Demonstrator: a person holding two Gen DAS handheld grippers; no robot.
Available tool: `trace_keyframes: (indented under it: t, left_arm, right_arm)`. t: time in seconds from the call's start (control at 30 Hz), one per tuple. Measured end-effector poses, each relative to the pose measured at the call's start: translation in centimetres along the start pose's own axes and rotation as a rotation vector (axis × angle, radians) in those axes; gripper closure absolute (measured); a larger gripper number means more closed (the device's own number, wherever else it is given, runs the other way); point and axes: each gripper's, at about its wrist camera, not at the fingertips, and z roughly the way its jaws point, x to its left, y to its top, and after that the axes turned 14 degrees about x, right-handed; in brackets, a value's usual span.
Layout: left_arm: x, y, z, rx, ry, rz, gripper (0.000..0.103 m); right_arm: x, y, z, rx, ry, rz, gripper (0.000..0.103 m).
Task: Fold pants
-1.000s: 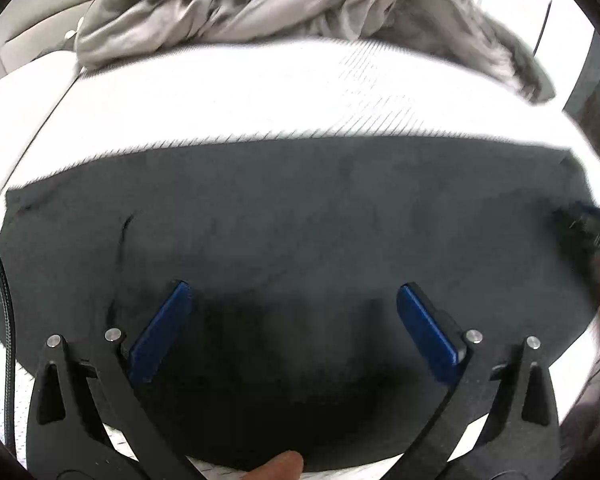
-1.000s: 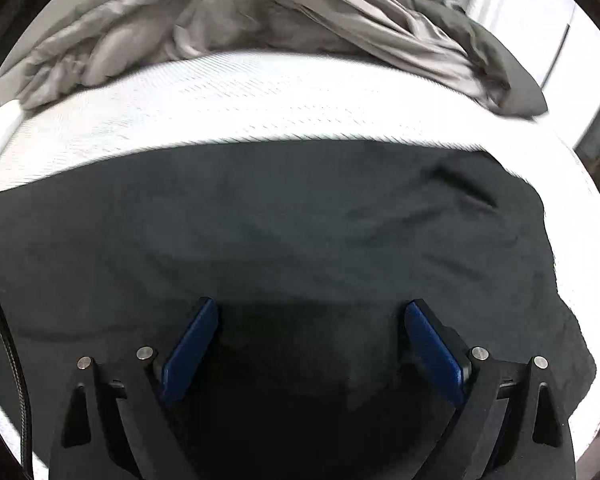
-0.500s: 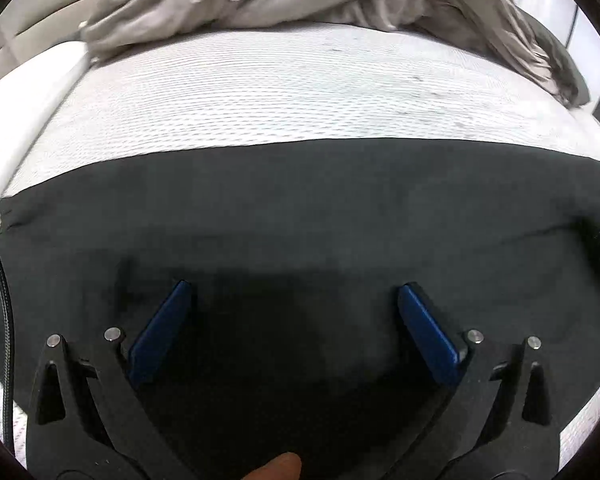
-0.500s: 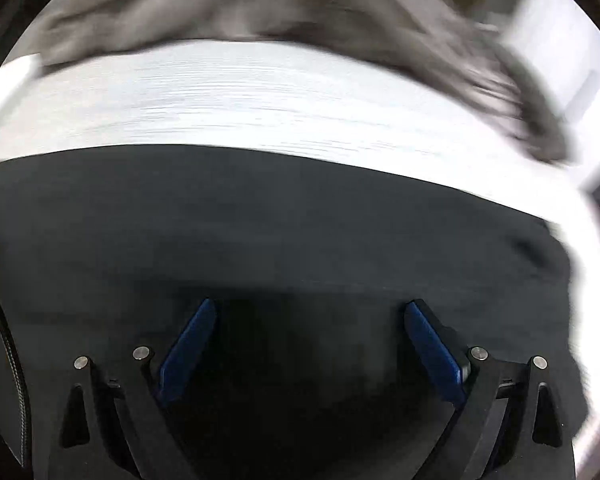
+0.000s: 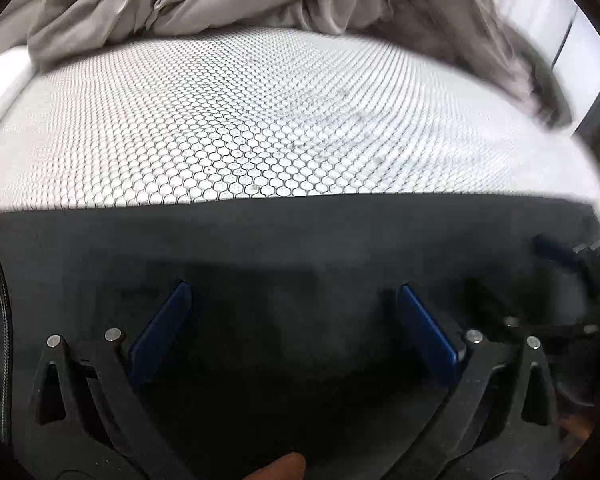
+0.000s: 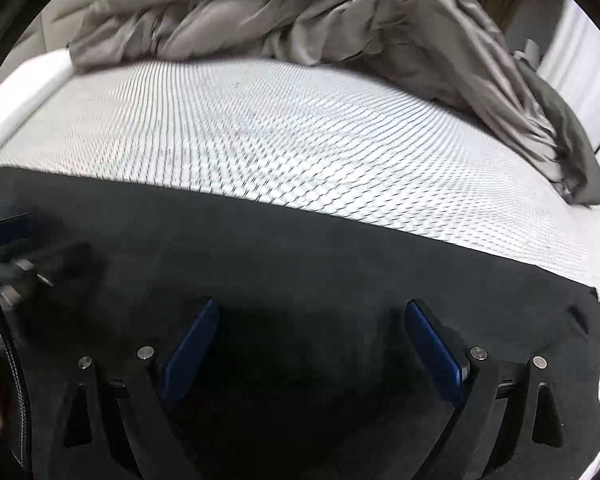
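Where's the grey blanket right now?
The grey blanket is bunched along the far edge of the white mattress in both wrist views, beyond the black pants, trailing down the right side.

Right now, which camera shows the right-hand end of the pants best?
The right wrist view. There the pants end in a visible edge and corner near the frame's right, with the white mattress beyond. In the left wrist view that end is blurred and partly hidden behind the right tool.
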Motion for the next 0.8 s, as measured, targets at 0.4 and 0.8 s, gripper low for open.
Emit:
trace_keyframes:
  t: [0.4,0.8]
  left_arm:
    - [11.1,-1.0,-1.6,-0.057,0.084,-0.152,0.004]
    - [25.6,-4.5,-3.3,-0.091,0.208,-0.41,0.089]
  right_arm:
    - [-6.6,-0.2,1.0,0.028,-0.07,0.112,0.007]
    - [1.0,-2.3,-1.1,0.002,-0.02,-0.165,0.007]
